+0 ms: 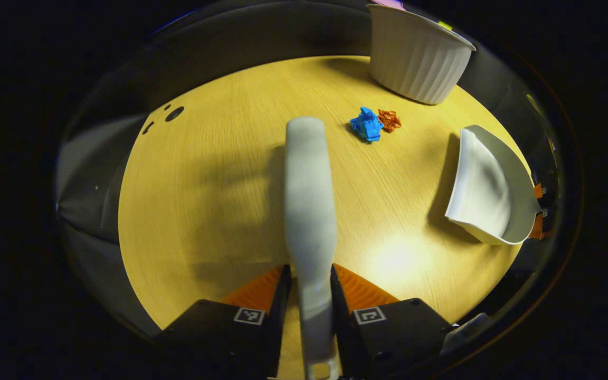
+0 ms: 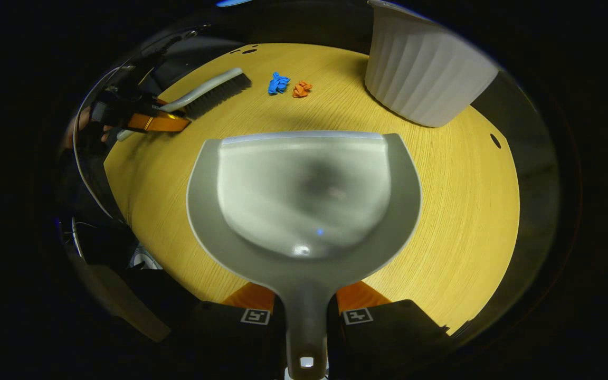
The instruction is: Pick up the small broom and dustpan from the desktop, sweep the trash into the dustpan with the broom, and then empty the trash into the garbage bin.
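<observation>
A round, wood-grained yellow tabletop [image 1: 219, 200] spans the middle of both views, with small dark holes [image 1: 173, 113] near its edge at the upper left of the left gripper view.

The room is dim, but the yellow table [image 1: 203, 211] is lit from above. A bright spot of glare sits on the wood near the dustpan [image 1: 486, 190]. The broom [image 1: 309, 211] throws a soft, dark shadow to its left. Edges bend round and look blurry. The dustpan's shiny inside looks smeary.
</observation>
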`<state>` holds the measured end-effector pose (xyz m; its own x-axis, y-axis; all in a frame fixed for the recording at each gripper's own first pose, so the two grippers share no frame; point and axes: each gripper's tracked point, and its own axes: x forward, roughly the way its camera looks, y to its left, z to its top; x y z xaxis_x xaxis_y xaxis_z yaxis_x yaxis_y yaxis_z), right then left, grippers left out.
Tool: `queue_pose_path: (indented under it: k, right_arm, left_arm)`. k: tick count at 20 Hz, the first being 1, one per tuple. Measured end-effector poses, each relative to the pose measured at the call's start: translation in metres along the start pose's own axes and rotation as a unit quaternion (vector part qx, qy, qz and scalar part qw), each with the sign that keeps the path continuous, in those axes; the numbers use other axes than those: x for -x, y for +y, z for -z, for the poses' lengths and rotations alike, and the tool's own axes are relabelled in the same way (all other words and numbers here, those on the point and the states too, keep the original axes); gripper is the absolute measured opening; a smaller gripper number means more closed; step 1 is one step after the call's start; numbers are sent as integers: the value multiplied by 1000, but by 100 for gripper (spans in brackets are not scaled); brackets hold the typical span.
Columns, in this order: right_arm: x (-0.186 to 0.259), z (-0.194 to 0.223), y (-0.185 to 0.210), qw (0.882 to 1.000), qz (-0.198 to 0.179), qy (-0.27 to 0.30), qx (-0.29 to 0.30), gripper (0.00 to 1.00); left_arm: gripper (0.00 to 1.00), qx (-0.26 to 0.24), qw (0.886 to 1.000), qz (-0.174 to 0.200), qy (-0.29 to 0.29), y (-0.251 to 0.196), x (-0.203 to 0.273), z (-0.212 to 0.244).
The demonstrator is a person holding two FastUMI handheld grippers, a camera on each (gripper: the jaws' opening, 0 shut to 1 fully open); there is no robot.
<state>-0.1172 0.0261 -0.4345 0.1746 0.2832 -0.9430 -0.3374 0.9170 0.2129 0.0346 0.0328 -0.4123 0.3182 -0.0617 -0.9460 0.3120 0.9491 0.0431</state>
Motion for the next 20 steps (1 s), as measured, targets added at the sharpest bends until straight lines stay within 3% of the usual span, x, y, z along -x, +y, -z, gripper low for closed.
queue_pose_path:
  k: [1,5,6,13,20]
  right_arm:
    - [0,-1,0,1000,0,1,1,35]
    - [0,-2,1,1000,-2,7,7,39]
    - [0,-3,1,1000,-3,11,12,35]
    - [-3,-16,6,999,-4,39,34,35]
    - [-7,-16,7,998,-3,58,38,39]
  left_arm:
    - [38,-3,1000,-3,6,0,1,-3]
    - [29,-8,1000,1,4,4,0,-10]
    - [28,-10,1000,-2,-2,7,1,-15]
    - [26,-58,998,-12,-30,30,-6,-80]
    - [25,-133,990,29,-27,-8,-28,-117]
